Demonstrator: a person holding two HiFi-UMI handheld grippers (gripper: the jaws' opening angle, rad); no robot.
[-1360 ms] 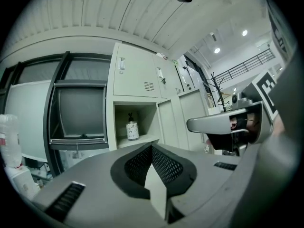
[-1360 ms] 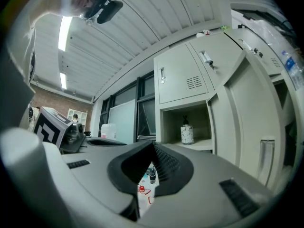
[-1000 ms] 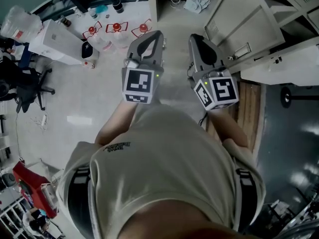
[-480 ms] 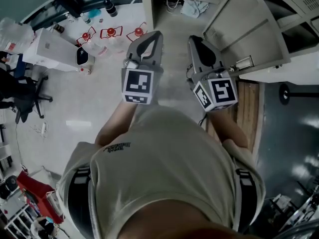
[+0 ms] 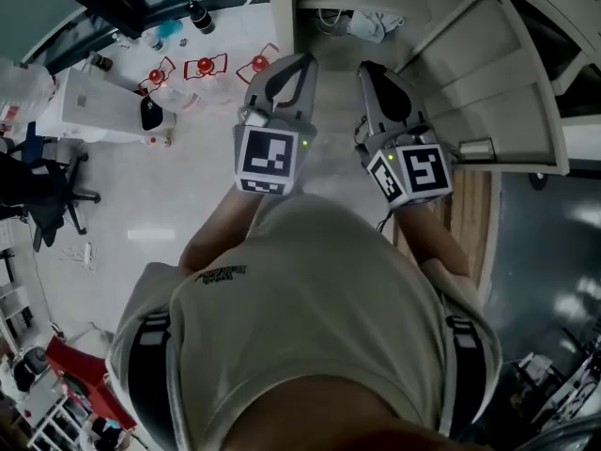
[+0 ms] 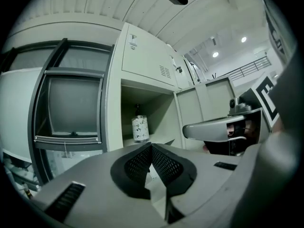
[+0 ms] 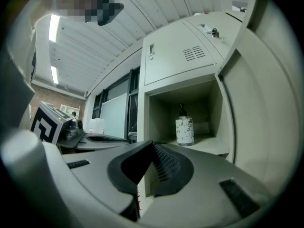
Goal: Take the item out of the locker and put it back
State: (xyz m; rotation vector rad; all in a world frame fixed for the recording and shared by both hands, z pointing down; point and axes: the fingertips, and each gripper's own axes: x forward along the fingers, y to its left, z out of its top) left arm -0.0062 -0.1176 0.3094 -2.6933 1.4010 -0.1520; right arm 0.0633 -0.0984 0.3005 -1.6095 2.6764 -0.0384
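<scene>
Bottle [image 7: 184,130] stood upright at the back of the open locker [image 7: 159,113], well ahead of you and not yet taken. Your left gripper [image 6: 152,148] and right gripper [image 7: 153,146] were both clenched on nothing.

Risks:
- Reaching in with jaws closed would likely tip the tall bottle.
- The open door [image 7: 256,108] beside your right gripper could snag it.

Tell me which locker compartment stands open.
The lower compartment, the one with the patterned pump bottle on its shelf. The compartment above it has its vented door shut.
</scene>
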